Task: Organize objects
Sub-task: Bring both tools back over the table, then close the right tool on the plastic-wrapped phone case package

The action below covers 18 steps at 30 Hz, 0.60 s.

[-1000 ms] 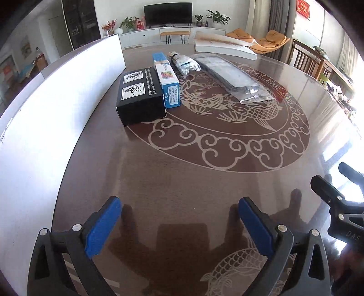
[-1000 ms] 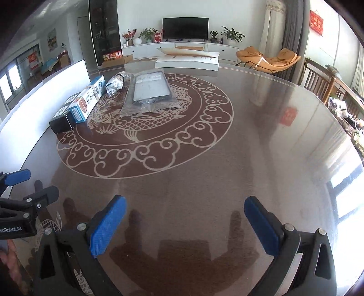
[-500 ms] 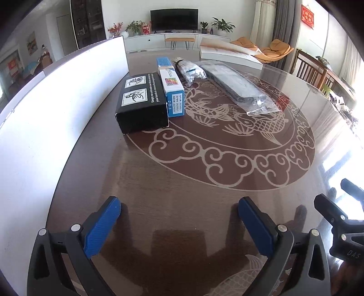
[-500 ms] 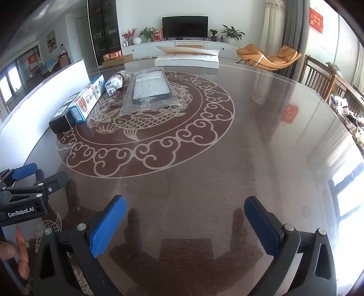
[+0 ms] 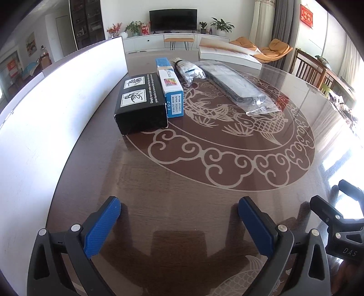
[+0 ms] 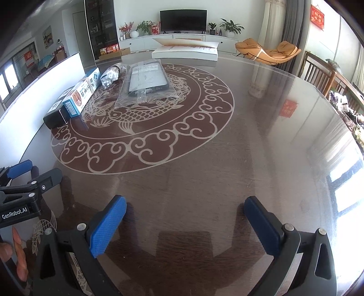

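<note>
Both grippers hang wide open over the tabletop point(image 5: 173, 186), holding nothing: the left gripper point(image 5: 179, 224) and the right gripper point(image 6: 185, 224), each at bottom centre of its own view. Farther out, upper left in both views, sits a row: black box point(image 5: 141, 107), blue-and-white box point(image 5: 170, 87) touching it, small plastic packet point(image 5: 188, 70), then a bagged dark tray point(image 6: 145, 78).

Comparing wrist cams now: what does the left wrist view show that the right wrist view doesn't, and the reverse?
Left wrist only: the handwashing pictures on the black box top, and the right gripper at the frame's right edge.

Right wrist only: the left gripper and the fingers gripping it, plus the red reflection on the table.

Both: black box, blue and white box, small clear bag, bagged dark tray, white board, television. Both grippers open, empty.
</note>
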Motion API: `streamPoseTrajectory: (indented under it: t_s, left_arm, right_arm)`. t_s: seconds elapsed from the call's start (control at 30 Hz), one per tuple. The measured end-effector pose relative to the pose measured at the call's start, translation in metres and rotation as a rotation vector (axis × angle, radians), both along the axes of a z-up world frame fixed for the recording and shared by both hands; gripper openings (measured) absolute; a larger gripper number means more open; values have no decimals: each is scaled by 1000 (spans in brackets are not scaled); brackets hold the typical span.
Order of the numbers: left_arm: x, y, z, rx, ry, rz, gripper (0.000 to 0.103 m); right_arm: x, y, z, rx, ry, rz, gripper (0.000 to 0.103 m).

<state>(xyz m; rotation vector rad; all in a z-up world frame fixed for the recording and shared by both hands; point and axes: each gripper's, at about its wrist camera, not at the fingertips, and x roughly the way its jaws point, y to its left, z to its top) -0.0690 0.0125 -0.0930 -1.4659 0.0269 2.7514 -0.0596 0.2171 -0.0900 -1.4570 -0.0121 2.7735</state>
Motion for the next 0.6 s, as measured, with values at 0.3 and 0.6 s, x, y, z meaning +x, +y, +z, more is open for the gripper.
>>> streamPoseTrajectory:
  t_s: [0.3, 0.6]
  left_arm:
    - [6, -6, 0, 3, -1, -123, 103]
    - [7, -6, 0, 4, 2, -121, 103]
  right_arm:
    - [-85, -14, 32, -11, 34, 172, 103]
    - [-235, -53, 20, -41, -154, 210, 103]
